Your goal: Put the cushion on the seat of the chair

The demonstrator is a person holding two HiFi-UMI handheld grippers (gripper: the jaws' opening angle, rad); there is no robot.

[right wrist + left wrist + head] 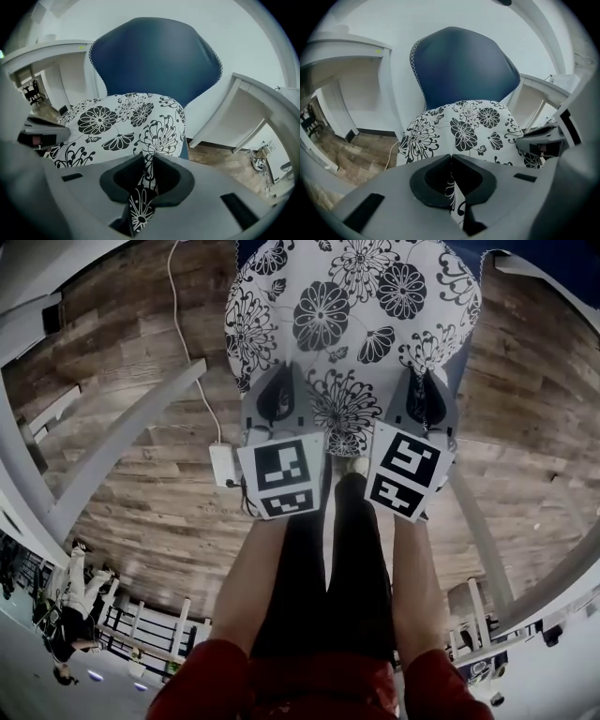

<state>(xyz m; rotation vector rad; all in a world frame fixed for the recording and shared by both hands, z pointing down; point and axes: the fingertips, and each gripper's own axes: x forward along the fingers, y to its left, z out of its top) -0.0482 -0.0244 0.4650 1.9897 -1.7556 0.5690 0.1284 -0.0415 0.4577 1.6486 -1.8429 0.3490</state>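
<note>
Red sleeves and black trousers fill the near edge of the head view, and beyond them the two marker cubes (pixel 281 474) sit side by side above a wooden plank floor (pixel 141 484), where a white cable (pixel 183 324) trails along the left. Just past the cubes, the left gripper (pixel 286 371) and the right gripper (pixel 422 376) both reach onto the near edge of the cushion (pixel 347 296), a white one printed with black flowers. In the left gripper view the jaws of that gripper (pixel 451 157) are pressed together on a fold of the printed fabric, which runs down through the slot between them. The right gripper view shows the same on the other side: its jaws (pixel 147 157) pinch a narrow pleat of the cushion's (pixel 122 117) edge, with a flower showing below the pads. Farther on, the cushion (pixel 464 126) spreads flat over the seat of the chair (pixel 464 65), its far edge meeting the dark blue backrest (pixel 154 56) with white stitching along its rim; a strip of blue seat (pixel 184 149) peeks out at the right. White desks (pixel 253 98) flank the chair, with a pale wall (pixel 440 23) behind. By the look of it the placing is all but done: the cushion seems to rest on the seat, and what is left is to let go on both sides and draw the grippers back.
</note>
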